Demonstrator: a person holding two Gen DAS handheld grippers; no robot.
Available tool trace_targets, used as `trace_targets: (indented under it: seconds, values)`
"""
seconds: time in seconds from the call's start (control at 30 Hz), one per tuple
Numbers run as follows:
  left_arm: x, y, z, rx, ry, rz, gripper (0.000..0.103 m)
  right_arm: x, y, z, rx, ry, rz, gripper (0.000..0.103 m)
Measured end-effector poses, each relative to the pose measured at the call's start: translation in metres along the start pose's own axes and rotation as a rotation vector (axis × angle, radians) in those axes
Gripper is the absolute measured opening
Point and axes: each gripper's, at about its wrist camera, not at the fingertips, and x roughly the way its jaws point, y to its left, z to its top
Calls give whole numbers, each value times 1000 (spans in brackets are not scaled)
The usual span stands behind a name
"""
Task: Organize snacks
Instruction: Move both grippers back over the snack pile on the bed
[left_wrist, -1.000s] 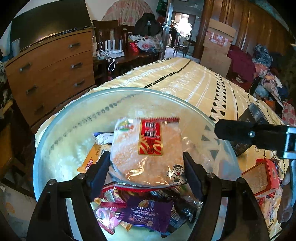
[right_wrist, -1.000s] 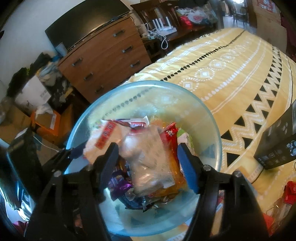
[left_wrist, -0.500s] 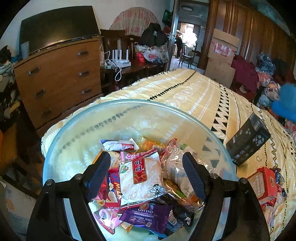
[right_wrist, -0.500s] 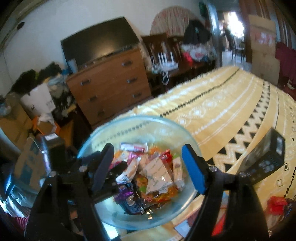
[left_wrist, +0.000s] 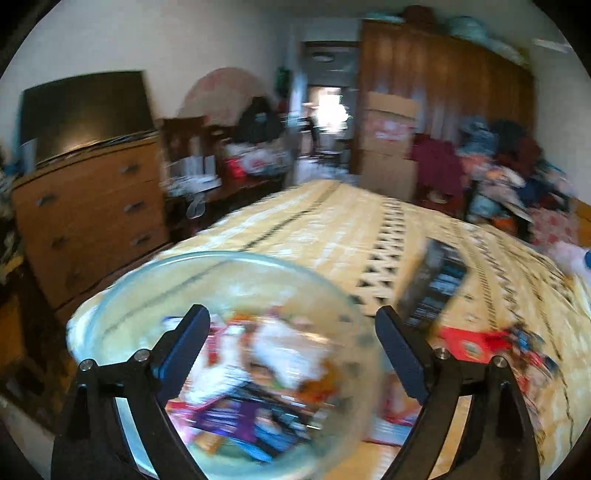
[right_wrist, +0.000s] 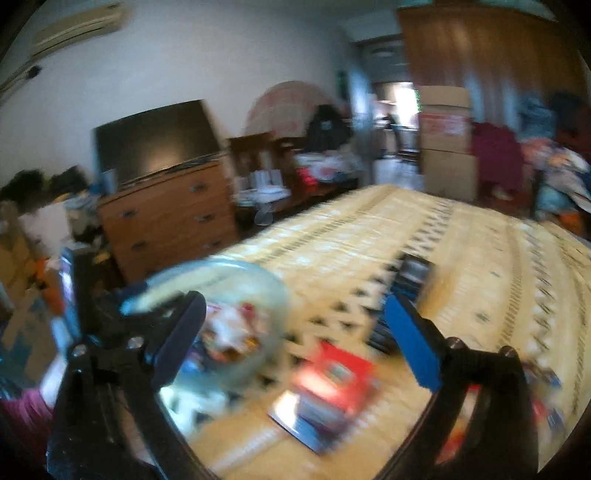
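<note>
A clear glass bowl (left_wrist: 122, 317) full of wrapped snacks (left_wrist: 258, 369) sits at the near left corner of the yellow patterned bed (left_wrist: 332, 229). It also shows, smaller, in the right wrist view (right_wrist: 266, 284). My left gripper (left_wrist: 291, 350) is open and empty, raised above the bowl. My right gripper (right_wrist: 293, 336) is open and empty, higher up and right of the bowl. A red snack box (right_wrist: 332, 384) lies on the bed below it and shows in the left wrist view (left_wrist: 469, 343). Both views are blurred.
A black box (left_wrist: 432, 291) stands on the bed right of the bowl. More loose snacks (left_wrist: 532, 354) lie at the right. A wooden dresser (left_wrist: 88, 218) with a TV (left_wrist: 85, 114) stands left of the bed. Clothes (left_wrist: 498, 173) pile up at the right.
Both grippers let go of their snack packets, which now lie in the bowl, and pulled up and back from it. The right gripper swung to the right, over the red box.
</note>
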Motion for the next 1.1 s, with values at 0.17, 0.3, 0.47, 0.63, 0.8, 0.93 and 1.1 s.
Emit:
trace_targets:
  seconds: [0.17, 0.3, 0.47, 0.63, 0.8, 0.93, 1.1]
  values:
    - [-22, -67, -21, 128, 6, -184, 92, -59, -82, -62, 103, 62, -228, 99]
    - [-29, -115, -40, 199, 45, -308, 92, -99, -141, -109, 240, 101, -369, 99]
    - [-25, -167, -72, 270, 144, -422, 92, -133, -197, -176, 434, 167, -461, 97]
    - [-11, -199, -97, 309, 241, -464, 92, -143, -217, -227, 516, 230, -463, 95]
    - [1, -215, -111, 333, 294, -477, 92, -138, -232, -249, 532, 273, -432, 95]
    - [9, -222, -122, 338, 322, -477, 92, -111, -236, -255, 487, 326, -357, 95]
    - [43, -236, -149, 307, 429, -496, 83, -83, -235, -255, 464, 327, -280, 92]
